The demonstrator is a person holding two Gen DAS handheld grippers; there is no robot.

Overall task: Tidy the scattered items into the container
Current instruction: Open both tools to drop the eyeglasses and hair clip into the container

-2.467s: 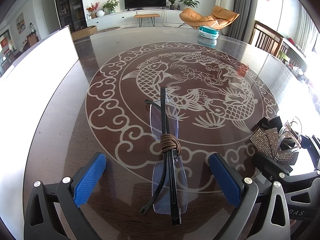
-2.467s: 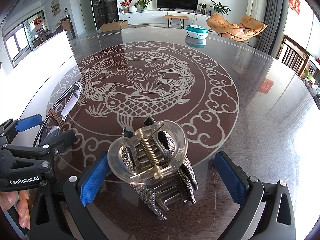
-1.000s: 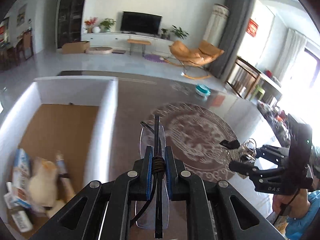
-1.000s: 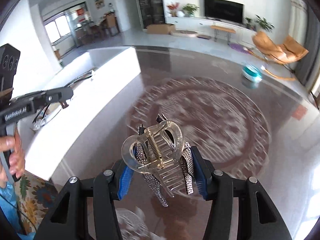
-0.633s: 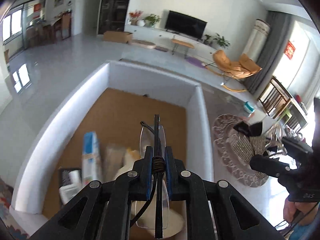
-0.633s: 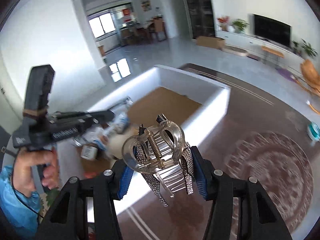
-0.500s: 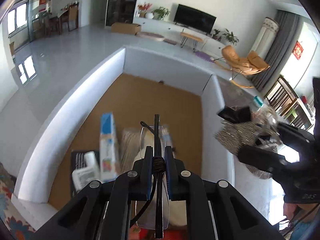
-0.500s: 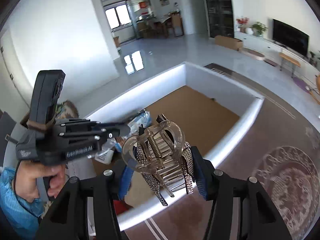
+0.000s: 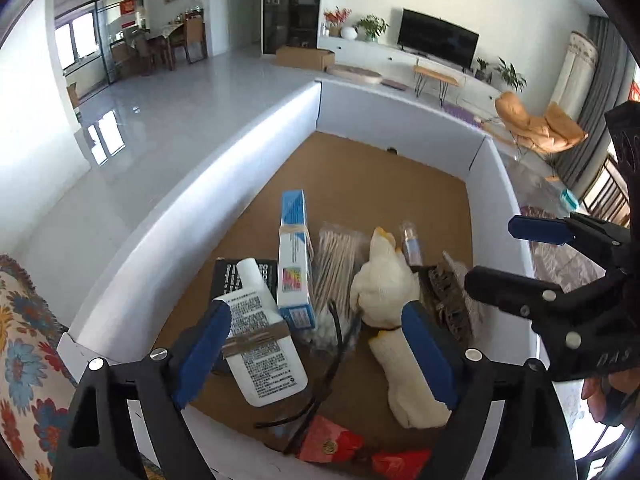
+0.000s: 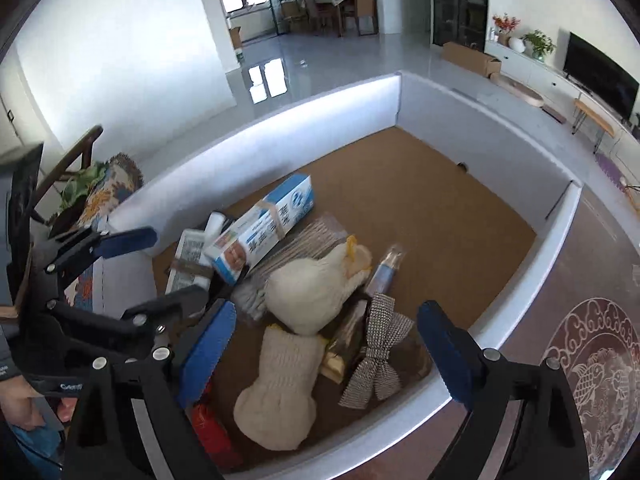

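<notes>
The white box (image 9: 496, 208) with a brown floor lies below both grippers. My left gripper (image 9: 318, 354) has its jaws opening, and nothing is pressed between its blue pads (image 9: 204, 354). The glasses (image 9: 334, 334) lie loose in the box beneath it, across a white bottle (image 9: 260, 344) and a plush duck (image 9: 384, 284). My right gripper (image 10: 326, 350) also has its jaws opening, with no thing gripped. The sparkly bow hair clip (image 10: 376, 348) rests on the box floor under it, beside the duck (image 10: 316, 288). The glasses are hidden in the right wrist view.
The box also holds a blue carton (image 9: 294, 256), a pack of cotton swabs (image 9: 336, 264), a small bottle (image 9: 410, 240) and red packets (image 9: 332, 444). The dark patterned table (image 10: 592, 360) runs along the box's right wall. A floral chair cushion (image 9: 20, 340) sits left.
Both grippers carried their items from the table to above the box, then opened. The glasses and the hair clip have dropped out and now lie inside the box.
</notes>
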